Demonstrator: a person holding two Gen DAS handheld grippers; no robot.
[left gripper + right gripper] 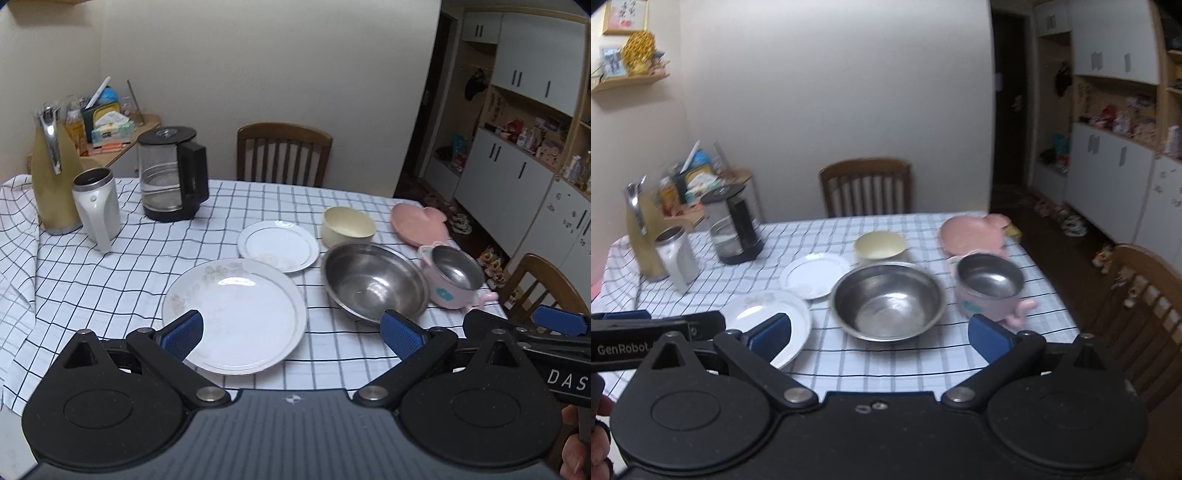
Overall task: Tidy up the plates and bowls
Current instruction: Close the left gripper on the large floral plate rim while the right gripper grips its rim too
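A large floral plate (236,314) (768,314) lies near the table's front. Behind it is a small white plate (277,245) (814,275). A large steel bowl (373,278) (888,299) sits to the right, with a cream bowl (347,225) (880,245) behind it. A pink bowl with a steel liner (452,277) (988,286) and a pink plate (419,223) (973,232) are at the right. My left gripper (291,334) is open and empty above the front edge. My right gripper (879,334) is open and empty before the steel bowl.
A glass kettle (171,175), a white mug (96,206) and a yellow thermos (53,177) stand at the back left of the checked tablecloth (110,273). Wooden chairs stand behind (282,153) and to the right (1145,317) of the table.
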